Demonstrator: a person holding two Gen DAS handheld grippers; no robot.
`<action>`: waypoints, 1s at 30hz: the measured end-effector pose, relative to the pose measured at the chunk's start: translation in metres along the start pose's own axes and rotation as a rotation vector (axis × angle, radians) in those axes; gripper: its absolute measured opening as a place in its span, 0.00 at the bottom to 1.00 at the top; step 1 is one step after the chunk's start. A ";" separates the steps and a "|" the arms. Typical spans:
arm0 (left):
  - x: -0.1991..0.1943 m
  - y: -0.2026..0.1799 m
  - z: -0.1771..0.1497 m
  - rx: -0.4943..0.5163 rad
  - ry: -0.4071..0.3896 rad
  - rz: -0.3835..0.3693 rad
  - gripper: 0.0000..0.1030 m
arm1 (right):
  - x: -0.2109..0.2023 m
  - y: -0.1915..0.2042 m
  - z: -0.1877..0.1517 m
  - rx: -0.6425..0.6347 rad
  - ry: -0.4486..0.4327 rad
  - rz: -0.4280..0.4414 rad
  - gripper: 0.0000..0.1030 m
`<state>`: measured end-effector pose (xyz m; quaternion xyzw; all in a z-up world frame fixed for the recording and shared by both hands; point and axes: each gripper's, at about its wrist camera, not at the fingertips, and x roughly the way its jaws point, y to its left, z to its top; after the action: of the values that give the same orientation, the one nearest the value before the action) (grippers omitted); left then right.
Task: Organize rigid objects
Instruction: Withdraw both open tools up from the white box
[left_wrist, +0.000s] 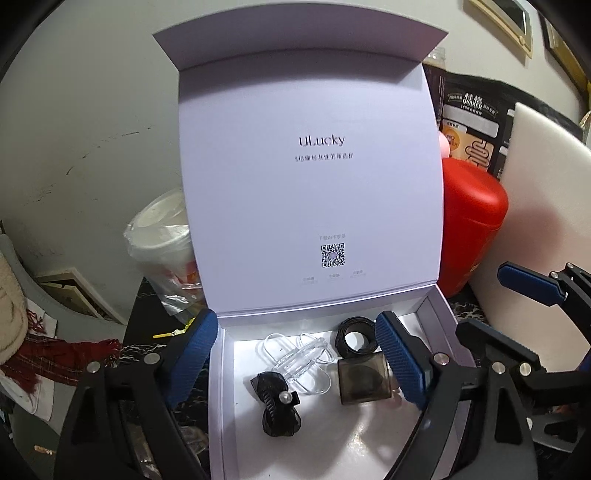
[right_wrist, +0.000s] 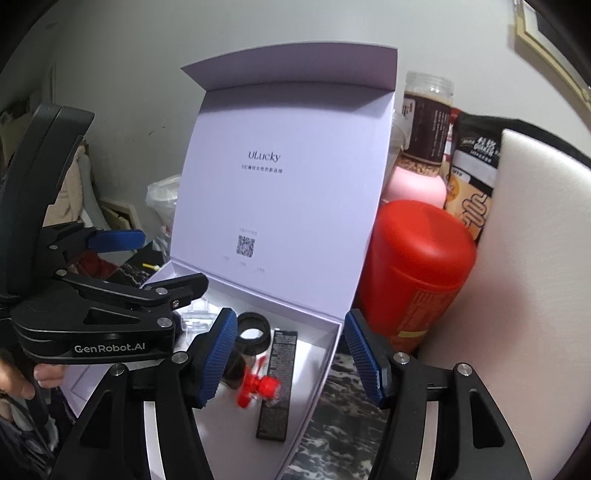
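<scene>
Open white box (left_wrist: 218, 406), lid (left_wrist: 306, 192) standing upright at its far side, on a dark marbled table (right_wrist: 332, 424). A red canister (right_wrist: 417, 280) stands just right of the box; a bagged cup (left_wrist: 162, 243) stands to its left.

Already inside the box, as judged from how things lie: a long black pack (right_wrist: 279, 384) near the right wall, a smoky square case (left_wrist: 364, 380), a black ring (left_wrist: 356, 338) at the far side, clear clips (left_wrist: 299, 358) in the middle, a black clip (left_wrist: 277, 404) nearer the camera, and a small red piece (right_wrist: 258, 387), blurred, beside the black pack.

The left gripper (left_wrist: 295, 354) hangs over the box with jaws wide and nothing between them. The right gripper (right_wrist: 290, 358) has its jaws moderately apart over the right wall, also empty.

No loose item is plainly visible outside the box; the sorting appears near its end, with closing the lid possibly left.
</scene>
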<state>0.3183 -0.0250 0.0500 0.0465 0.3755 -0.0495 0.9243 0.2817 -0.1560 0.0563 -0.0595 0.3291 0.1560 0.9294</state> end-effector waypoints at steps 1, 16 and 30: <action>-0.003 0.000 0.000 -0.002 -0.004 -0.001 0.85 | 0.000 0.001 0.001 -0.001 -0.002 -0.001 0.59; -0.068 0.004 0.000 -0.015 -0.078 0.007 0.85 | -0.062 0.013 0.014 -0.026 -0.084 -0.033 0.59; -0.130 0.011 -0.011 -0.022 -0.140 0.028 0.85 | -0.117 0.033 0.014 -0.040 -0.154 -0.050 0.60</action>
<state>0.2198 -0.0059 0.1337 0.0381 0.3096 -0.0354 0.9495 0.1937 -0.1512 0.1406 -0.0742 0.2520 0.1434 0.9542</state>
